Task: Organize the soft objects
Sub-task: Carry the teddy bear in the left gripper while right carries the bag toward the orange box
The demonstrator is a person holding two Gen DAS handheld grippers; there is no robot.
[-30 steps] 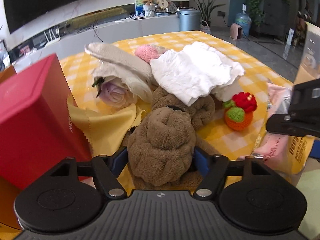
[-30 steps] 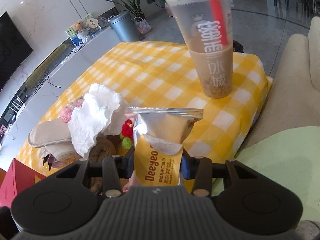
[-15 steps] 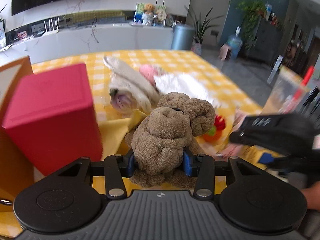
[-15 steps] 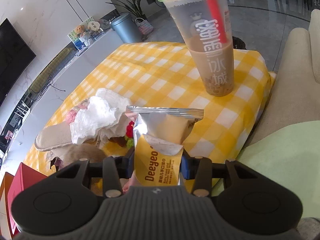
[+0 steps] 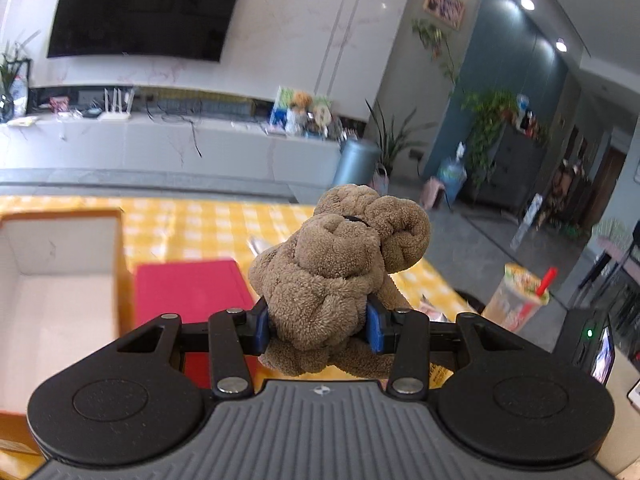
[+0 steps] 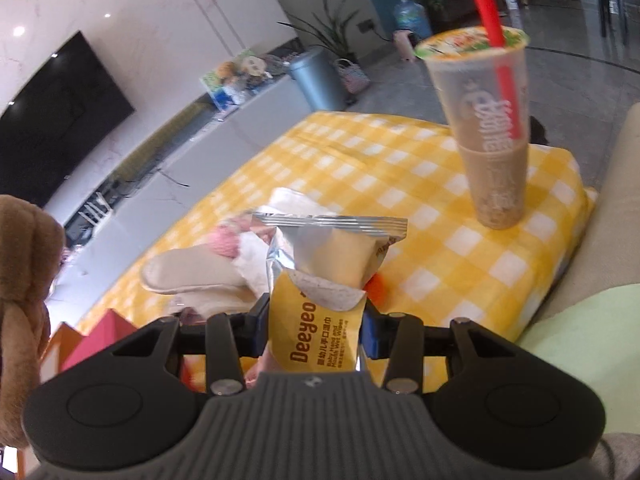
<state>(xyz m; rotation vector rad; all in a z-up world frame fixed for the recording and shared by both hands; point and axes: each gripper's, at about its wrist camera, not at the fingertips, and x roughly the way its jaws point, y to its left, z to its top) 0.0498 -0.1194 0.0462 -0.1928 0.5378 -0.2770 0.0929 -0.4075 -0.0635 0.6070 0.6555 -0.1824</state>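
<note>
Left gripper [image 5: 318,330] clamped on the brown plush toy [image 5: 336,272] – raised, the open box [image 5: 60,280] ahead-left and below; right gripper [image 6: 316,338] farther, clenched on a wipes packet [image 6: 320,300]

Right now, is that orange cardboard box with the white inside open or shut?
Open. The orange cardboard box has no lid on it, and the left wrist view shows bare white inner walls and floor.
</note>
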